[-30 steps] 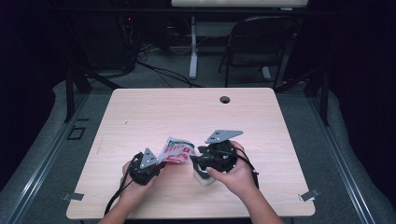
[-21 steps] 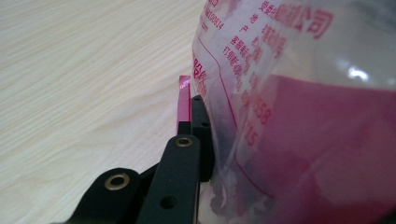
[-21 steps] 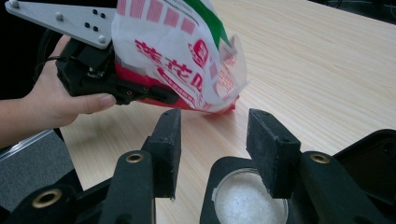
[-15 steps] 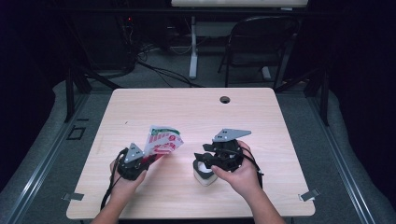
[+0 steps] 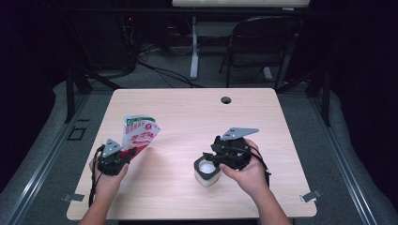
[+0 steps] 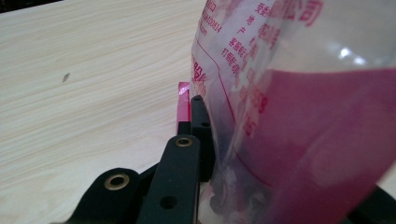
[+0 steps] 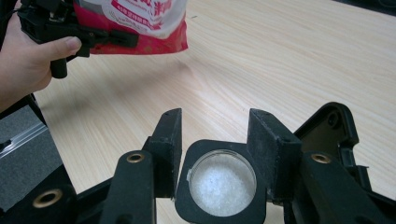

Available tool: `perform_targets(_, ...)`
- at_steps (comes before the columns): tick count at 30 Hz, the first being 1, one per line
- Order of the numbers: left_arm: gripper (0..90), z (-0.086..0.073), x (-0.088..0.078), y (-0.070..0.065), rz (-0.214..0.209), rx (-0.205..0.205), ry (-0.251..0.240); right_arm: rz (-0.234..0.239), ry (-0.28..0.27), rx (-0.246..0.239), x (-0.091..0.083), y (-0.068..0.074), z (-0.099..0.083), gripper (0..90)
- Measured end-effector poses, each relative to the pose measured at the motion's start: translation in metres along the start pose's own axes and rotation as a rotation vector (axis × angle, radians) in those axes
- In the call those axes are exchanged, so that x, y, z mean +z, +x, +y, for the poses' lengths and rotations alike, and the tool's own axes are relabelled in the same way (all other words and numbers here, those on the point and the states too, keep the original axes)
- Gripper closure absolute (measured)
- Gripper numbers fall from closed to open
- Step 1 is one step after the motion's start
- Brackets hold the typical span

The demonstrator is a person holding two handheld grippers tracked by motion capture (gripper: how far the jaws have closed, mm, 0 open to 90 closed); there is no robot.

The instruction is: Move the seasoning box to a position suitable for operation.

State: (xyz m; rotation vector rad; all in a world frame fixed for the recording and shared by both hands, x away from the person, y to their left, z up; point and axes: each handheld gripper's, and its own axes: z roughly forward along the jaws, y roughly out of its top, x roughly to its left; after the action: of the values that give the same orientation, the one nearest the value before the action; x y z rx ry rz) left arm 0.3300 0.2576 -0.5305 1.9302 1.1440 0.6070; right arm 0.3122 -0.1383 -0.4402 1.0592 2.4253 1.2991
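A red, white and green plastic pouch [image 5: 138, 133] is held up above the wooden table [image 5: 187, 112] at the left, with my left gripper [image 5: 127, 152] shut on its lower red edge. In the left gripper view the pouch [image 6: 303, 116] covers the right half and hides one jaw. A small white container [image 5: 207, 171] with a black rim stands on the table; it is uncapped and holds white granules [image 7: 223, 184]. My right gripper [image 7: 215, 114] has a jaw on each side of its rim, has just closed a little, and presses on it.
A round cable hole [image 5: 226, 100] sits near the table's far edge. A folding chair [image 5: 253, 42] and a desk leg stand beyond the table. Metal clips [image 5: 310, 195] lie at the near corners. Bare wood lies between the two hands.
My left hand has carried the pouch left, away from the container, and stood it more upright. The right hand and container have stayed put.
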Motion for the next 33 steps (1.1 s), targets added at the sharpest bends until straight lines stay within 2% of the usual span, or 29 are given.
perform_targets(9, 86.5, -0.008, 0.001, 0.018, 0.058, -0.047, 0.022, -0.003, 0.007, 0.01, 0.0, -0.002, -0.001, 56.9)
perform_targets(19, 86.5, -0.017, 0.003, 0.031, 0.095, -0.085, 0.054, 0.005, -0.012, 0.005, -0.002, -0.003, -0.002, 56.2)
perform_targets(21, 86.5, -0.018, 0.003, 0.033, 0.089, -0.101, 0.053, 0.004, -0.017, 0.01, -0.002, -0.003, -0.002, 55.8)
perform_targets(27, 86.4, -0.02, 0.004, 0.033, 0.088, -0.104, 0.06, -0.003, -0.016, 0.021, -0.003, -0.004, -0.002, 56.0)
perform_targets(33, 86.3, -0.022, 0.003, 0.036, 0.081, -0.123, 0.061, -0.015, -0.029, 0.027, -0.002, -0.004, -0.002, 55.7)
